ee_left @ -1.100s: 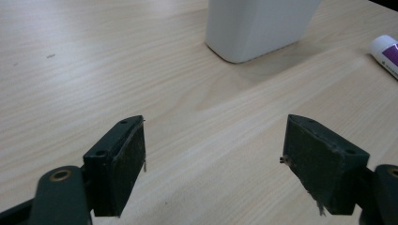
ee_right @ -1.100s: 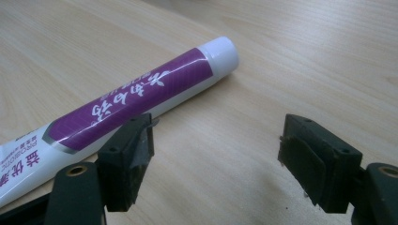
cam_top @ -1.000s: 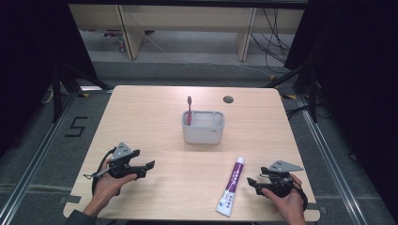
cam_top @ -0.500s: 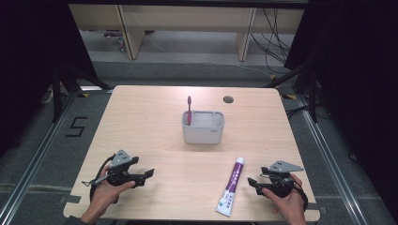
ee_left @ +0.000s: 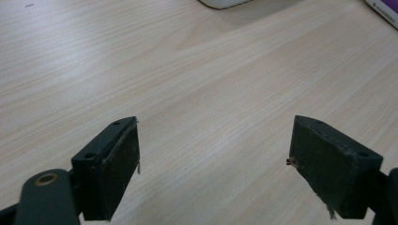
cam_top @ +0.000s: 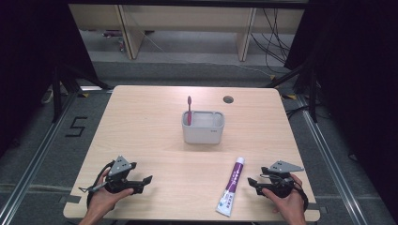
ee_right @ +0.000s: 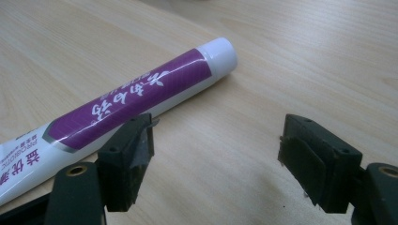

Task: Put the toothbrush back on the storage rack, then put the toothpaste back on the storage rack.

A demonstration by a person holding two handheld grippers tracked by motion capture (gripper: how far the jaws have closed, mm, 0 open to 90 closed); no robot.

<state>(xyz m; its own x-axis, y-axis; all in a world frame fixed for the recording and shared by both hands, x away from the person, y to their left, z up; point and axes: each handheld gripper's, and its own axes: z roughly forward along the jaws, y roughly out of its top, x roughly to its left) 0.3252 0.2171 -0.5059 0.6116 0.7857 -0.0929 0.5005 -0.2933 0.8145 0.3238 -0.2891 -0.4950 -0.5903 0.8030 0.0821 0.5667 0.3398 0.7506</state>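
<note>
Both grippers gaped wide and empty, the right gripper (ee_right: 216, 154) beside the purple-and-white plastic toothpaste tube (ee_right: 131, 101), likely to nudge it away.

Purple-and-white toothpaste tube (cam_top: 232, 186) flat on table; pink toothbrush (cam_top: 189, 109) upright in grey holder (cam_top: 202, 133).

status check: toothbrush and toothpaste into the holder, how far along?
Done: the toothbrush stands in the white holder. In hand: nothing; the left gripper and right gripper are both open and empty. Left: the toothpaste tube lies flat on the table, just beside the right gripper's jaws.
</note>
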